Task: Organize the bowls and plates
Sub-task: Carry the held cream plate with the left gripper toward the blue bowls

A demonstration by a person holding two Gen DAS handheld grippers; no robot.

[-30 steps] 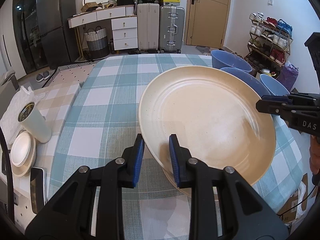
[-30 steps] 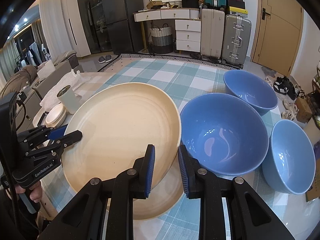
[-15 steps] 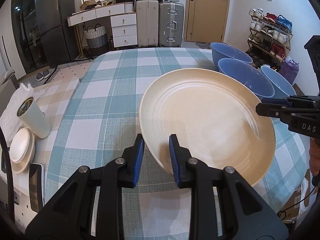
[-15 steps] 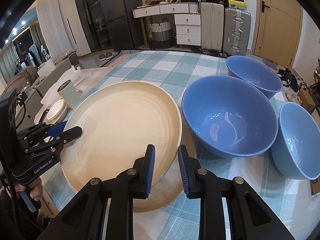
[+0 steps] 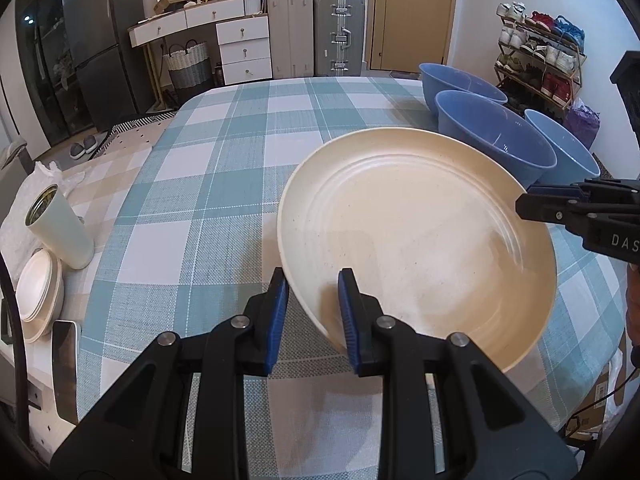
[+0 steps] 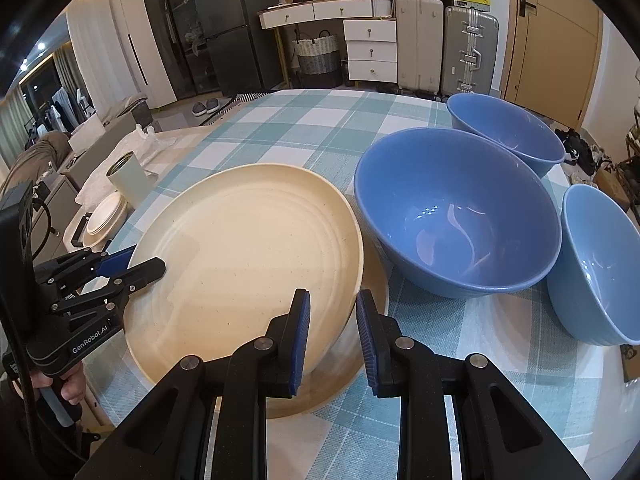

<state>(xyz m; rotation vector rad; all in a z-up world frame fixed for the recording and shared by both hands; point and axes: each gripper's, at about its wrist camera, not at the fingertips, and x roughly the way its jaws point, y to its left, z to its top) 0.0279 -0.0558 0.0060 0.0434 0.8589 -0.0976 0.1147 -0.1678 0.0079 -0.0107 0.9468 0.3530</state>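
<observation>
1. Plate [image 5: 420, 236], cream and speckled, is carried between both grippers above the checked tablecloth [image 5: 224, 184], tilted so that its edge nearest the blue bowls sits higher.
2. Left gripper [image 5: 314, 312] is clamped narrowly on the plate's rim, one blue pad under the rim and one inside it.
3. Right gripper [image 6: 332, 332] is likewise pinched tight on the opposite rim of the plate; in the left wrist view its black tip reaches the plate's edge from the side of the bowls.
4. A second cream plate [image 6: 360, 364] lies flat on the tablecloth directly beneath the held plate, showing past its lower edge.
5. Three blue bowls stand beside the plate: the large bowl [image 6: 456, 216] just next to it, a far bowl [image 6: 504, 132] behind that one, and a near bowl [image 6: 596, 264] on the large bowl's other side.
6. Beyond the plate's far side, off the tablecloth, a pale cup [image 5: 60, 228] stands next to a stack of small white dishes [image 5: 38, 292].
</observation>
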